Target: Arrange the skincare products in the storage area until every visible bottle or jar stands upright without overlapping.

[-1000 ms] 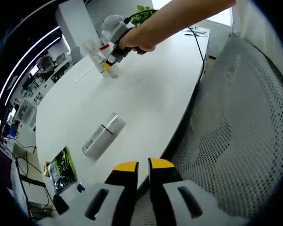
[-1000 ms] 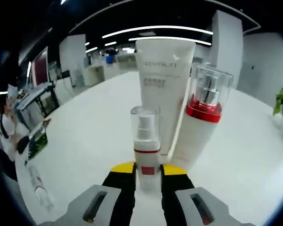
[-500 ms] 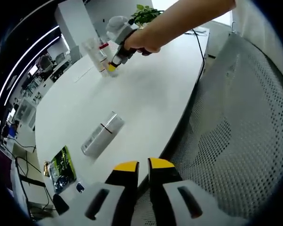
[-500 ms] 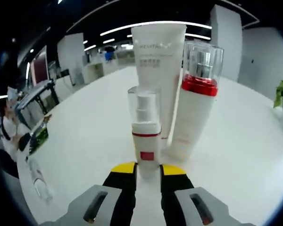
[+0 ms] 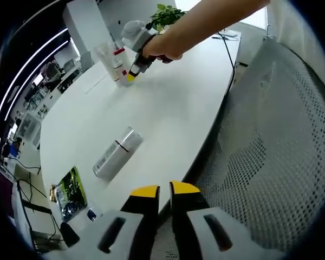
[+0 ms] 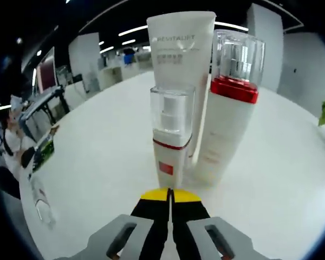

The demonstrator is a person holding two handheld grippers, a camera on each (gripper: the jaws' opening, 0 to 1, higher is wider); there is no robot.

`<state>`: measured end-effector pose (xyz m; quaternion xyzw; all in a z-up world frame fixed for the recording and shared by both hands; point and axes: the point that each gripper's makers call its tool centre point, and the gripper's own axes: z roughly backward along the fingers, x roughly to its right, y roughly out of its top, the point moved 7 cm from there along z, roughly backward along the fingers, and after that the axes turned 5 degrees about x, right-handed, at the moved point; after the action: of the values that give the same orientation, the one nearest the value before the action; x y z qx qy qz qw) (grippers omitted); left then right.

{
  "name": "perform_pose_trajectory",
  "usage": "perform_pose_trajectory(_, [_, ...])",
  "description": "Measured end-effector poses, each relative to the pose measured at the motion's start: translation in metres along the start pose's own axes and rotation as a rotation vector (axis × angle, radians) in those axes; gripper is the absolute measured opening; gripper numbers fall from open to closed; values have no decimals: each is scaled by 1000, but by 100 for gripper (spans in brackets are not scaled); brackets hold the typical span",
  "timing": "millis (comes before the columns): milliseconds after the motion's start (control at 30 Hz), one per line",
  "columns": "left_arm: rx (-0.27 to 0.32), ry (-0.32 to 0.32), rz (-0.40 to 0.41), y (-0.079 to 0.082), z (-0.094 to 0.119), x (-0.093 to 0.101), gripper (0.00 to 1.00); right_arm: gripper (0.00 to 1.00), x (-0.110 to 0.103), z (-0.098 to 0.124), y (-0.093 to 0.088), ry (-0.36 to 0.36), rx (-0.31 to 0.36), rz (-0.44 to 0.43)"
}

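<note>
right gripper has its jaws pressed together, holding nothing, just short of a small spray bottle standing upright with a tube and a red-collared bottle. left gripper, jaws nearly together and empty, hangs at the table edge; a silver bottle lies on its side just ahead.

White tube, red-collared pump bottle, white table.
</note>
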<state>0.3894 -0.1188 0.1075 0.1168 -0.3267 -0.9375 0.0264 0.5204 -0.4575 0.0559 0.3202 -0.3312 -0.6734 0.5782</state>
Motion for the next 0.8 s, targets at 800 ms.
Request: perform_pose_trajectory(800, [-8,-4,0,-1,-1,1,4,25,-7,3,10,32,28,9])
